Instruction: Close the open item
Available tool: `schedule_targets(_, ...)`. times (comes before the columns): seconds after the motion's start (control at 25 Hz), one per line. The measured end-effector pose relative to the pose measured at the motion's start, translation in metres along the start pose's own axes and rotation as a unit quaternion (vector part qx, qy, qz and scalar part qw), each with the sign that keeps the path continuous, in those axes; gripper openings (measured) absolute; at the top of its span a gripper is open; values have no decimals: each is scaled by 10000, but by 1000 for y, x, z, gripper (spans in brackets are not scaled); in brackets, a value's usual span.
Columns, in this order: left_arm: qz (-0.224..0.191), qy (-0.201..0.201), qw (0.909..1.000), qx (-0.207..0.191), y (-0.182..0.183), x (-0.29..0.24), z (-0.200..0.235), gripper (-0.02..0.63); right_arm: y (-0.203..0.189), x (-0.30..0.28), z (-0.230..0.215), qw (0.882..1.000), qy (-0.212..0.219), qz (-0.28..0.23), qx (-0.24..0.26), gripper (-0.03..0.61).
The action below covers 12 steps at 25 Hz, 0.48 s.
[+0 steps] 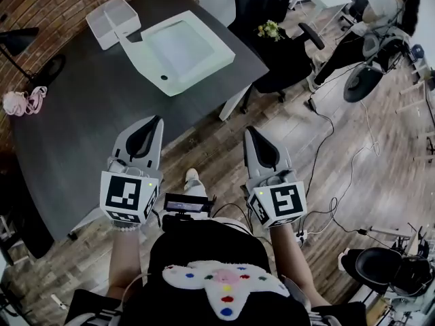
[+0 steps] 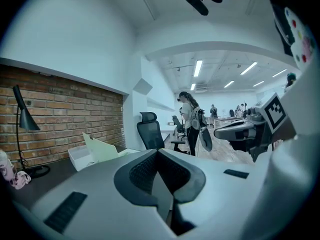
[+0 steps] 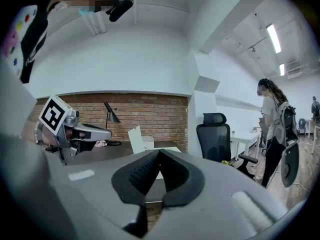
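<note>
A big flat white box [image 1: 182, 49] lies on the dark table [image 1: 88, 128], with a pale flap [image 1: 130, 43] standing up at its left end. A smaller open white box [image 1: 112, 20] sits just behind it. In the left gripper view the flap [image 2: 102, 148] rises beside the small box [image 2: 79, 157]; the right gripper view shows the flap [image 3: 135, 139] too. My left gripper [image 1: 158, 119] [image 2: 159, 151] is shut and empty over the table's near edge. My right gripper [image 1: 249, 130] [image 3: 159, 151], also shut and empty, hangs over the wooden floor beside the table. Both are well short of the boxes.
A black desk lamp [image 1: 17, 41] and a pink bundle [image 1: 24, 101] sit at the table's left by the brick wall. A black office chair [image 1: 272, 26] stands past the table's far corner. A person [image 1: 370, 26] is at the far right. Cables [image 1: 326, 182] trail over the floor.
</note>
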<state>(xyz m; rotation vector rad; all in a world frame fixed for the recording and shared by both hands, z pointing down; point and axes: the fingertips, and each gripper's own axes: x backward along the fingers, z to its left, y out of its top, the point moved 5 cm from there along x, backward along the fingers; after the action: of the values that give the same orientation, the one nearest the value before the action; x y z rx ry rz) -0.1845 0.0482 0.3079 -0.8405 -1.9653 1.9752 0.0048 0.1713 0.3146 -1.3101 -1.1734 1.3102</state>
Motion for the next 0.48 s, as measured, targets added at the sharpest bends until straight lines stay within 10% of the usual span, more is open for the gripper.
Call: schedule_targets(0.48, 102, 168, 9998, -74, 25, -59, 58, 6, 27, -95, -26, 9998, 218, 8, -21, 8)
